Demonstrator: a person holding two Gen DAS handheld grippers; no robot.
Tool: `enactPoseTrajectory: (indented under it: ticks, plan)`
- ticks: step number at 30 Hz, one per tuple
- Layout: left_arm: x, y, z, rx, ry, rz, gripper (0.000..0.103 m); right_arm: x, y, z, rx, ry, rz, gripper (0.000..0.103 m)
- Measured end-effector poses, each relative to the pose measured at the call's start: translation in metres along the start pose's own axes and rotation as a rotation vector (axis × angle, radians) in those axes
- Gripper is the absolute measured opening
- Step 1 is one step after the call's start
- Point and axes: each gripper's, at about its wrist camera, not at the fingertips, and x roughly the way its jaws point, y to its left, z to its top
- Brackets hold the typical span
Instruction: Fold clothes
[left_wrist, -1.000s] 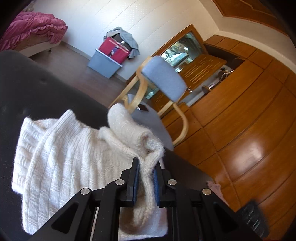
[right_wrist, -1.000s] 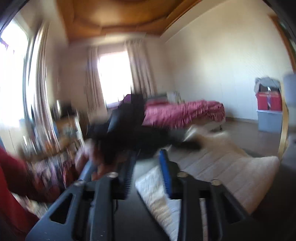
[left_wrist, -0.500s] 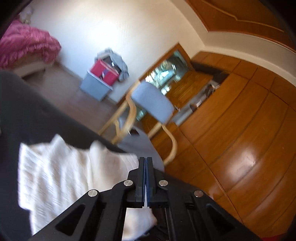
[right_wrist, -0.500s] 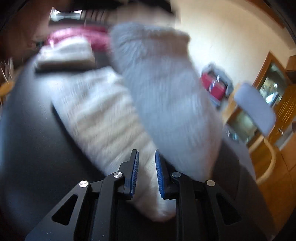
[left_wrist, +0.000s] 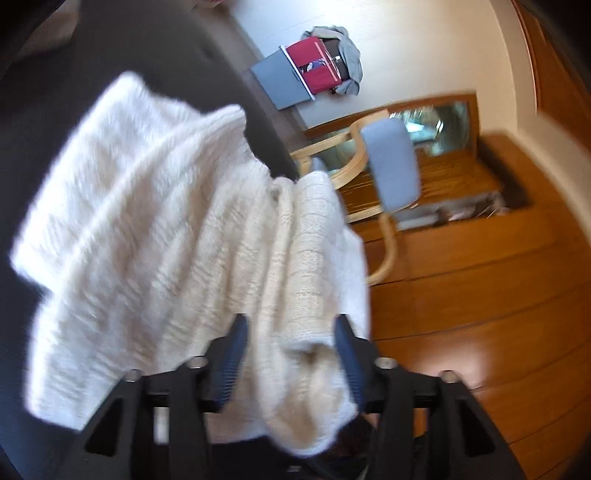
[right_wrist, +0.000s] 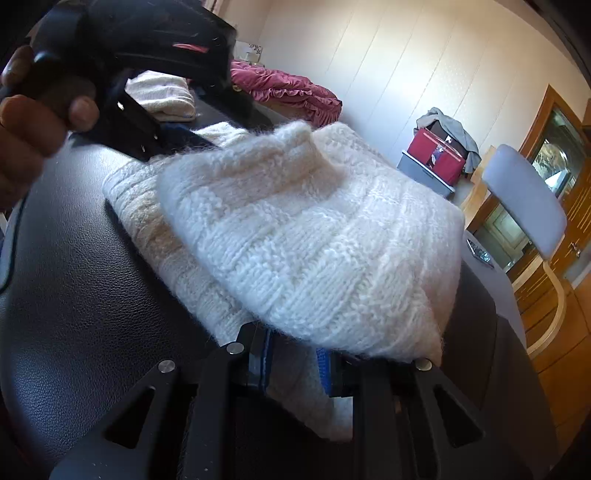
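White knit sweater (right_wrist: 306, 236) on the black bench (right_wrist: 85, 280); my left claw (left_wrist: 291, 350) just spread wide around a fold, my right claw (right_wrist: 295, 363) pinches its near edge.

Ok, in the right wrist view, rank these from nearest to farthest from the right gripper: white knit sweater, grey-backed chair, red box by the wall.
1. White knit sweater: directly at the right gripper, on the black surface.
2. Grey-backed chair: right side, past the surface's edge.
3. Red box: farthest, against the far wall.
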Motion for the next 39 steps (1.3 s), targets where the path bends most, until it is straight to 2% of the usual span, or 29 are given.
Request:
enactPoseTrajectory:
  ticks: [1, 5, 13, 16, 17, 18, 19, 21, 25, 28, 31, 34, 37, 39]
  plan:
    - [0.001, 0.003, 0.000, -0.029, 0.013, -0.049, 0.069, -0.001, 0.000, -0.001, 0.000, 0.000, 0.000, 0.022]
    - [0.005, 0.005, 0.001, -0.037, 0.025, -0.082, 0.072, -0.001, 0.001, -0.001, 0.001, 0.001, 0.004, 0.022]
    - [0.039, -0.010, -0.001, 0.004, 0.094, 0.004, 0.072, -0.003, 0.001, -0.002, -0.002, 0.002, 0.002, 0.022]
    - [0.051, -0.014, 0.001, 0.000, 0.106, 0.001, 0.072, -0.003, 0.002, -0.001, -0.006, 0.002, -0.005, 0.022]
    - [0.054, -0.015, 0.001, 0.003, 0.103, -0.014, 0.071, -0.003, 0.003, -0.001, -0.010, 0.002, -0.011, 0.022]
    - [0.056, -0.016, 0.001, 0.006, 0.099, -0.028, 0.062, -0.003, 0.003, -0.001, -0.013, 0.003, -0.016, 0.022]
    - [0.058, -0.018, 0.002, 0.010, 0.097, -0.023, 0.044, -0.003, 0.005, -0.001, -0.020, 0.002, -0.030, 0.023]
    - [0.058, -0.022, 0.003, 0.026, 0.079, -0.014, 0.022, -0.003, 0.008, 0.000, -0.036, 0.000, -0.063, 0.026]
    - [0.042, -0.043, 0.005, 0.116, 0.014, -0.022, 0.017, -0.007, 0.022, 0.000, -0.107, -0.032, -0.142, 0.027]
    - [0.027, -0.061, 0.007, 0.181, -0.009, -0.043, 0.016, -0.006, 0.028, 0.000, -0.139, -0.032, -0.157, 0.027]
    - [0.019, -0.073, 0.009, 0.223, -0.017, -0.032, 0.016, -0.005, 0.029, 0.000, -0.146, -0.026, -0.156, 0.027]
    - [0.011, -0.073, 0.013, 0.220, -0.030, -0.043, 0.016, -0.008, 0.033, 0.000, -0.162, -0.037, -0.174, 0.027]
    - [-0.002, -0.068, 0.020, 0.199, -0.048, -0.087, 0.016, -0.016, 0.044, -0.001, -0.213, -0.077, -0.222, 0.028]
    - [-0.009, -0.068, 0.023, 0.197, -0.056, -0.109, 0.016, -0.015, 0.054, -0.004, -0.269, -0.086, -0.249, 0.037]
